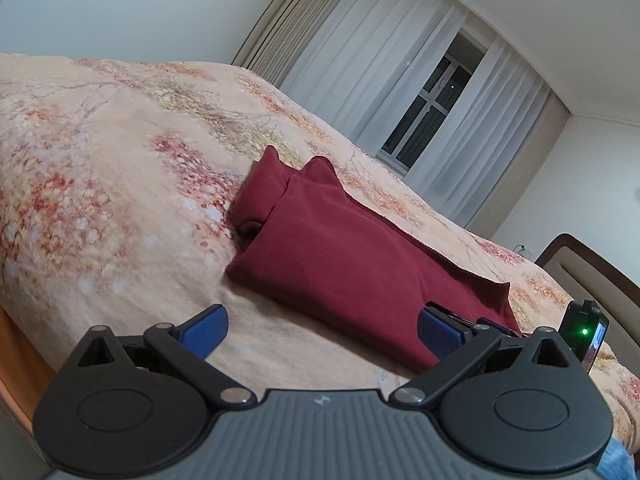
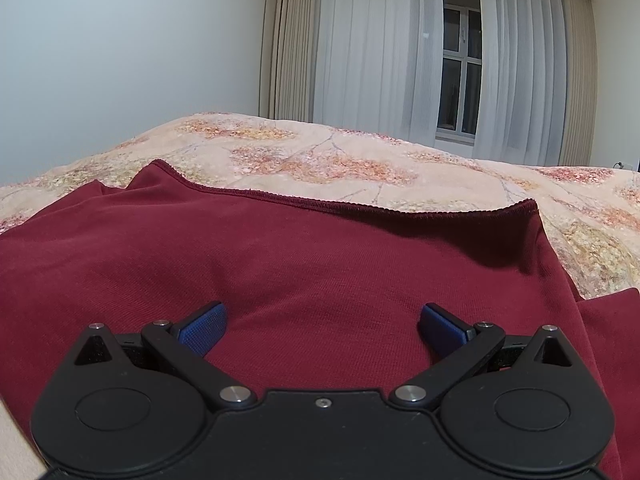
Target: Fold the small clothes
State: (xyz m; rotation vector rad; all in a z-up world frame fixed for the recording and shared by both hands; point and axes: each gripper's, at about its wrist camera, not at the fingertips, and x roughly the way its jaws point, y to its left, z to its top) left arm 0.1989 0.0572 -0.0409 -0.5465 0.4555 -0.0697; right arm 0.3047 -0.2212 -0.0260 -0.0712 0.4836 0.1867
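Garment: dark red garment (image 1: 344, 248) lies folded on the floral bedspread (image 1: 100, 168), long and narrow, hemmed edge toward the window side.
Left gripper: left gripper (image 1: 322, 330) low over the near edge of the cloth, blue pads spread wide, nothing between them; one pad over bare bedspread, the other by the cloth's edge.
Right gripper: right gripper (image 2: 322, 326) right above the red fabric (image 2: 320, 264), pads apart, released, gripping nothing.
Background: sheer curtains (image 2: 380, 60), dark window (image 2: 460, 64).
Other: headboard (image 1: 592, 268) at far right.
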